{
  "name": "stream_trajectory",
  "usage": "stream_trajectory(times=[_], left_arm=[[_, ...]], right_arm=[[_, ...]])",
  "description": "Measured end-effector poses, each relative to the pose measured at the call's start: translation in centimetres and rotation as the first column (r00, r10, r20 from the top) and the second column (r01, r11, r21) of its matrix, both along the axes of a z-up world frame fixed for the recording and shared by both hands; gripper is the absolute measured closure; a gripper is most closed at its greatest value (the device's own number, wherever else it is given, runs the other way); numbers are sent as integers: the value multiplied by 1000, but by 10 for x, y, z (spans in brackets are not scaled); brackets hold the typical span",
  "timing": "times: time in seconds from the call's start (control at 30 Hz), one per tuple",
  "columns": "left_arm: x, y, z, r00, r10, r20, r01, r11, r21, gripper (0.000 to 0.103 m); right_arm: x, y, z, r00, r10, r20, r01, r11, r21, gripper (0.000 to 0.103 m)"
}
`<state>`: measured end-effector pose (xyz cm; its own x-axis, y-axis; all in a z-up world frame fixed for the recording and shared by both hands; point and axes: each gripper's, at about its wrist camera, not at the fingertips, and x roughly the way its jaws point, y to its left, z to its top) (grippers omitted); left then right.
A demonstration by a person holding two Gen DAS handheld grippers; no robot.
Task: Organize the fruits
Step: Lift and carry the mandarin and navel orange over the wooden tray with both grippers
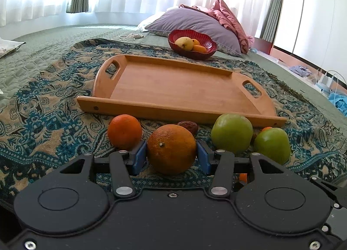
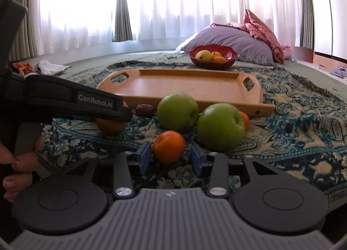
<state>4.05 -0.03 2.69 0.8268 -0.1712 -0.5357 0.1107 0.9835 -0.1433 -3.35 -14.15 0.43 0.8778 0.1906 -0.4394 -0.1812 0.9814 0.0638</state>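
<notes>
My left gripper (image 1: 171, 154) has its blue pads against both sides of a large orange (image 1: 171, 149) that rests on the patterned blanket. A smaller orange (image 1: 124, 131) lies to its left, two green apples (image 1: 232, 132) (image 1: 272, 144) to its right, a brown date (image 1: 188, 126) behind. My right gripper (image 2: 170, 157) is open around a small orange (image 2: 168, 146), with a gap on the right pad side. Two green apples (image 2: 177, 112) (image 2: 220, 126) sit just beyond it. The empty wooden tray (image 1: 173, 85) (image 2: 190, 85) lies behind the fruit.
A red bowl (image 1: 192, 43) (image 2: 213, 56) holding a yellow fruit and small orange fruits stands behind the tray. A purple pillow (image 1: 195, 22) and pink bedding lie further back. The left gripper's body (image 2: 65, 102) and the person's hand fill the left of the right wrist view.
</notes>
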Motion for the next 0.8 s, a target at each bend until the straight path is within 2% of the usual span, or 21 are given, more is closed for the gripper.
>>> stream_trajectory(times=[0.47,0.57,0.8], left_arm=[[1,-4,-2,1000,1,18,-2,999,41,55],[1,-4,-1,1000,1,21,-2,999,45,55],[4,3,6,999,18,31,-20,999,45,55]], right_arm=[[8,2,-3,1000,-22,2,22,1000,19,44],[9,2,-4,999,-42,13,41,999,31,62],[-1,0,7,995,-56,89,50,996,69,65]])
